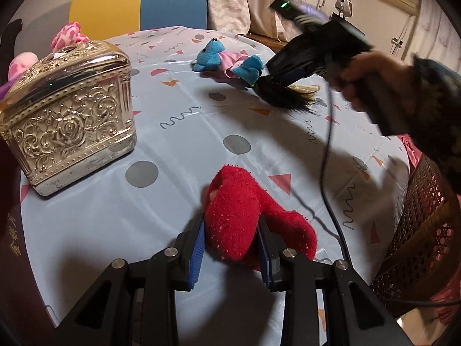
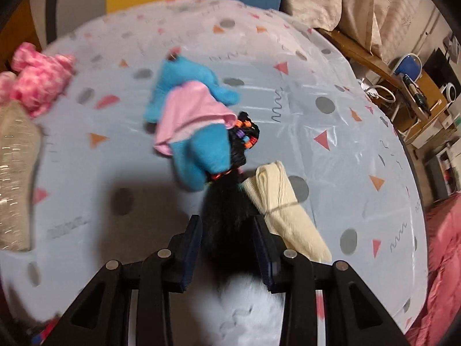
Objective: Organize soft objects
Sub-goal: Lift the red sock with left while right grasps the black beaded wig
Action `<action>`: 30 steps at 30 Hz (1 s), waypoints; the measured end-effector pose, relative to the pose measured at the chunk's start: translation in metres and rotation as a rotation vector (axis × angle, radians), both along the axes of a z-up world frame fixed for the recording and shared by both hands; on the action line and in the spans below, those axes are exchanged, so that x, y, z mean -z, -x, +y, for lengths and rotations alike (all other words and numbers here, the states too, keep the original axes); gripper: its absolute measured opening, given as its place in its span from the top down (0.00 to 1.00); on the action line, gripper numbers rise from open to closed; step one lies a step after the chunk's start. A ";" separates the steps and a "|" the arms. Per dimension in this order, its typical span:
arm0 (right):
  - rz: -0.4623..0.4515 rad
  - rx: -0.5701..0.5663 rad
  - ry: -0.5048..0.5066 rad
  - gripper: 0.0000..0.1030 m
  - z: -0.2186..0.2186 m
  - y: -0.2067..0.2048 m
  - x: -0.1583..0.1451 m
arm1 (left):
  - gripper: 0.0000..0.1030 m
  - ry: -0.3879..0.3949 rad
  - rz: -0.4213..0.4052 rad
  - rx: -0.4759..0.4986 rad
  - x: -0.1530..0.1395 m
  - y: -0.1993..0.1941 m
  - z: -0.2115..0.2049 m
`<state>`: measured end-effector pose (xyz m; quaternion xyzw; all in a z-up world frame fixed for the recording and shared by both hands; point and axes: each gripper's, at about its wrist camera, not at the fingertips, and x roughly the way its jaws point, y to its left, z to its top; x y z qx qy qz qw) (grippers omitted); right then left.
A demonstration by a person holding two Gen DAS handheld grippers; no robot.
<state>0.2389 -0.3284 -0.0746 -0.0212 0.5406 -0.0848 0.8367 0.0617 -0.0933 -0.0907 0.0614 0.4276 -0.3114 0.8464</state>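
Note:
My left gripper (image 1: 230,222) is shut on a fuzzy red sock (image 1: 239,199), which rests low over the patterned tablecloth (image 1: 178,132). In the right wrist view my right gripper (image 2: 226,220) has a black furry tassel (image 2: 227,216) filling the gap between its blue pads. The tassel's beaded braided end (image 2: 243,137) lies against a blue plush toy in a pink skirt (image 2: 187,115). A cream rolled cloth (image 2: 283,201) lies just right of the tassel. The left wrist view shows the same blue toy (image 1: 213,54) at the far side, with a hand (image 1: 360,77) holding the right gripper beside it.
An ornate silver box (image 1: 72,115) stands on the table's left side, with pink spotted plush pieces (image 1: 69,36) behind it. A black cable (image 1: 328,150) hangs from the right gripper across the table. A wicker chair (image 1: 417,230) stands by the table's right edge.

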 end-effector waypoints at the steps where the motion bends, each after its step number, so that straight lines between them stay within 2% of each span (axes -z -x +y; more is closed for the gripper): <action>1: 0.016 0.006 -0.005 0.65 -0.003 -0.008 0.009 | 0.67 0.001 -0.001 0.000 0.000 0.000 0.000; 3: 0.048 0.017 -0.029 0.70 -0.007 -0.016 0.022 | 0.67 0.008 0.000 -0.004 0.001 0.000 0.002; 4: 0.029 0.012 -0.046 0.82 -0.007 -0.015 0.021 | 0.67 0.012 0.001 -0.005 0.001 0.000 0.003; 5: 0.028 0.005 -0.063 0.89 -0.005 -0.014 0.019 | 0.66 0.018 0.003 -0.007 0.001 0.001 0.004; 10: 0.038 -0.052 -0.175 0.92 0.007 0.015 0.004 | 0.66 0.037 0.016 -0.011 0.001 0.001 0.008; 13: 0.083 -0.075 -0.279 0.92 0.012 0.046 0.001 | 0.66 0.042 0.017 -0.012 0.001 0.002 0.009; 16: 0.137 -0.090 -0.336 0.92 0.018 0.077 0.006 | 0.66 0.047 0.018 -0.014 0.001 0.004 0.011; 19: 0.169 -0.083 -0.420 0.88 0.022 0.095 0.004 | 0.66 0.046 0.019 -0.017 0.000 0.008 0.014; 23: 0.111 -0.094 -0.366 0.62 0.026 0.100 -0.008 | 0.66 0.051 0.031 -0.026 -0.001 0.012 0.019; 25: 0.085 -0.093 -0.309 0.55 0.029 0.095 -0.012 | 0.66 0.052 0.034 -0.032 -0.001 0.015 0.022; 27: 0.078 -0.097 -0.274 0.55 0.033 0.089 -0.010 | 0.66 0.056 0.038 -0.038 -0.001 0.016 0.025; 30: 0.114 -0.091 -0.227 0.56 0.039 0.075 0.009 | 0.66 0.051 0.035 -0.044 -0.002 0.016 0.025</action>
